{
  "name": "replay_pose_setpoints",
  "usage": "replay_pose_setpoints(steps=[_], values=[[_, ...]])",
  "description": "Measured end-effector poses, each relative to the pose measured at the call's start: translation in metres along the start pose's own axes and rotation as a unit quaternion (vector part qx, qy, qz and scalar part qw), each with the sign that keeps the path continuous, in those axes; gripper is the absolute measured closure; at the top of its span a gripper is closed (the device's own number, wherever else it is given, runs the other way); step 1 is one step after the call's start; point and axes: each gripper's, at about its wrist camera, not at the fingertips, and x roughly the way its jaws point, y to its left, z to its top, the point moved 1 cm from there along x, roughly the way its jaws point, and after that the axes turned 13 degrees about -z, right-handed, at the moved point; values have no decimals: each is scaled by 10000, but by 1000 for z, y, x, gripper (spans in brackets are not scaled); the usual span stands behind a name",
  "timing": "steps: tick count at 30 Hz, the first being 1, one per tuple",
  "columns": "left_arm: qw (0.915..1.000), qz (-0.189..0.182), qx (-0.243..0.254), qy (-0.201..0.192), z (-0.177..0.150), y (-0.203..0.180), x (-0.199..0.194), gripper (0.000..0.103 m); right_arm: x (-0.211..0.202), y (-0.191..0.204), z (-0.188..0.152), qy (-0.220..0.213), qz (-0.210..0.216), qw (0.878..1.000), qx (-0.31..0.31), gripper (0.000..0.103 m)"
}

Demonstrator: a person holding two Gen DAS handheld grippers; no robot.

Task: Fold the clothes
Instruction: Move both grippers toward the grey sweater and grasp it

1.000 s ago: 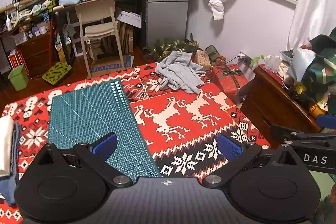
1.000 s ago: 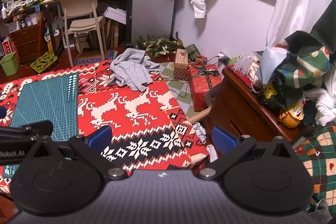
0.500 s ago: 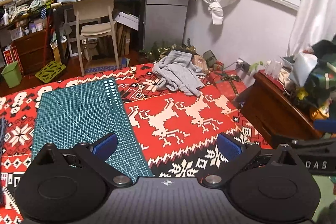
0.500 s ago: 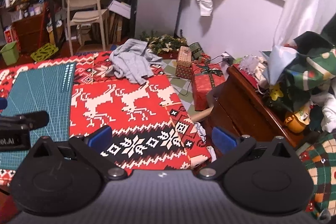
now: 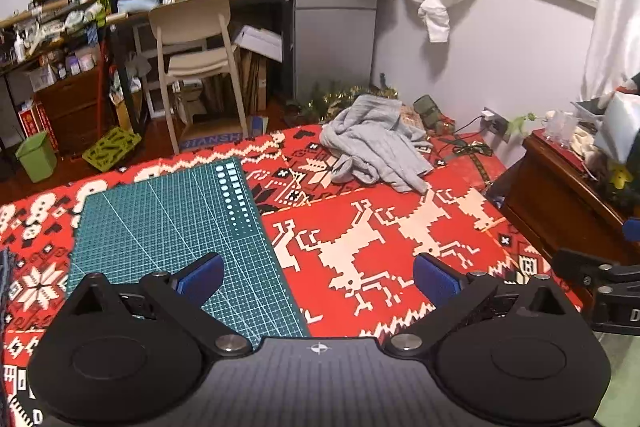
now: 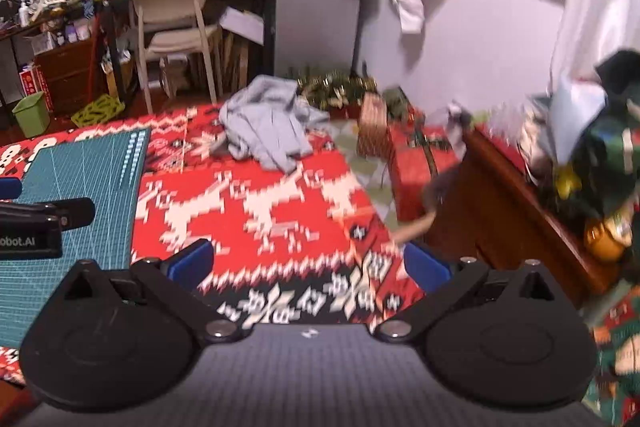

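A crumpled grey garment (image 5: 376, 147) (image 6: 266, 125) lies in a heap at the far edge of the table, on a red cloth with white reindeer (image 5: 380, 239) (image 6: 260, 211). My left gripper (image 5: 318, 277) hovers open above the near part of the table, well short of the garment, nothing between its blue pads. My right gripper (image 6: 306, 263) is open too, over the near right part of the cloth, empty. Each gripper's black body shows at the side of the other's view.
A green cutting mat (image 5: 168, 235) (image 6: 76, 179) covers the left of the table. A beige chair (image 5: 196, 39) and cluttered shelves stand behind. A dark wooden cabinet (image 5: 568, 187) piled with things is at the right, wrapped gift boxes (image 6: 416, 155) on the floor beside it.
Both grippers have moved forward toward the grey garment, which now looks nearer and larger. The folded stack at the left edge has slid almost out of view. The right view is motion-blurred.
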Motion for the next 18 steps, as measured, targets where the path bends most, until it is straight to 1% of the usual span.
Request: replay_pose_setpoints(steps=[3,7,10,13,15,18], values=[[9999,-116,-56,7,6,5,17,1,19,2,7,-96,49,9999,10,1],[9995,-278,100,-55,16,8,40,1,47,14,15,-207,28,9995,-235,1],[9985,-548,70,-8,23,13,61,2,69,22,22,-156,53,9996,-222,1],[9962,-869,-77,-63,29,23,80,3,92,29,29,-54,111,9999,-67,1],[9962,-841,-104,-188,33,28,91,2,108,34,34,-14,99,9999,23,1],[9987,-481,87,-164,43,32,113,3,129,40,43,-79,130,9999,28,1]])
